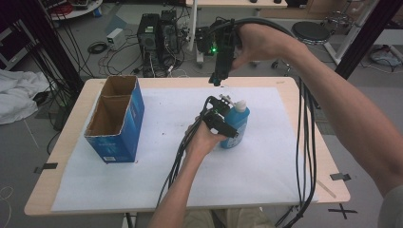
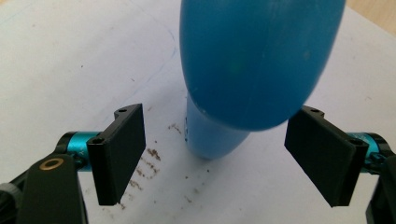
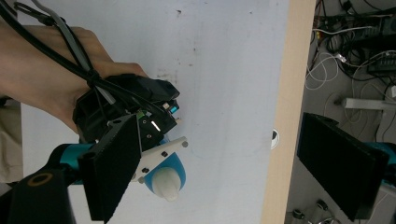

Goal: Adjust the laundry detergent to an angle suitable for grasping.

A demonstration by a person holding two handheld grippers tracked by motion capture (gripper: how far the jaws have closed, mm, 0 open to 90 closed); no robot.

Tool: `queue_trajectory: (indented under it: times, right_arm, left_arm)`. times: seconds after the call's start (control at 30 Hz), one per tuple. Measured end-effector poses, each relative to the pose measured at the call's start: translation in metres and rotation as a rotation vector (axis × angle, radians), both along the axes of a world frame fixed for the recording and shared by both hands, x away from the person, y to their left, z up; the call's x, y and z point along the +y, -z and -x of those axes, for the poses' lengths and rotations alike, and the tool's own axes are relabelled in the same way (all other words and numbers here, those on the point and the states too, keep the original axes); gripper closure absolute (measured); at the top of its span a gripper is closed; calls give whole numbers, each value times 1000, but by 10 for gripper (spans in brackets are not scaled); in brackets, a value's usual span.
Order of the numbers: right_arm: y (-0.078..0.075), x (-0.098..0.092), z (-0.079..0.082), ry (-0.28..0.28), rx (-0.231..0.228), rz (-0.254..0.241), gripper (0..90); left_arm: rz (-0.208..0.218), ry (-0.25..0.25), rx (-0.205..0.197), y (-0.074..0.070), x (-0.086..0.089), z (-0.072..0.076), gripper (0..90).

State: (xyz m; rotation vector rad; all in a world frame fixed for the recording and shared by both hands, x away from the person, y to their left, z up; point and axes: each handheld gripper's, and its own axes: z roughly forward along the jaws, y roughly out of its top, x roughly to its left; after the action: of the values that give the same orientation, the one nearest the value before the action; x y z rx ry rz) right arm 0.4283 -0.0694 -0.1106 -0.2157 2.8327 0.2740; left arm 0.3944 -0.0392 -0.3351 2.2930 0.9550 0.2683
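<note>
blue cardboard box (image 1: 119,128) with a label too small to read

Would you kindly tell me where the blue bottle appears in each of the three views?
High view: blue bottle stands centre, on the white sheet.
Left gripper view: top centre, between open jaws.
Right gripper view: bottom left, seen from above, white cap up.
Shared landmark: the white sheet.

The rounded plastic bottle (image 1: 236,127) is bright blue with a white cap. At nine o'clock from it, the open cardboard box (image 1: 116,121) is blue outside and plain brown inside. The pale wooden worktop (image 1: 71,118) carries a white sheet (image 1: 157,161) flecked with small brown marks. Each hand-held gripper (image 2: 224,154) has matte black jaws on turquoise fittings.
</note>
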Motion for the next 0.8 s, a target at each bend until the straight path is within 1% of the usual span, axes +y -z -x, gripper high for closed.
queue_trajectory:
  times: [0.07,0.13,0.3,0.43,0.47,0.67,0.8]
  right_arm:
    - [1,0,0,2,0,-1,129]
    - [2,1,-1,3,2,-2,129]
    - [4,1,0,2,4,6,130]
    - [4,1,0,0,0,4,129]
    - [3,1,0,4,-1,4,129]
    - [3,-1,0,7,-6,3,129]
    - [3,-1,0,8,-7,3,129]
  left_arm:
    - [5,-3,-7,2,-1,-1,205]
    - [-1,-6,-12,3,-2,-2,205]
    - [8,-12,-30,8,-8,-5,205]
    - [4,-9,-39,13,-13,-6,204]
    - [10,-11,-42,15,-14,-5,205]
    - [24,-17,-80,20,-17,-4,205]
    - [33,-19,-97,23,-20,-4,205]
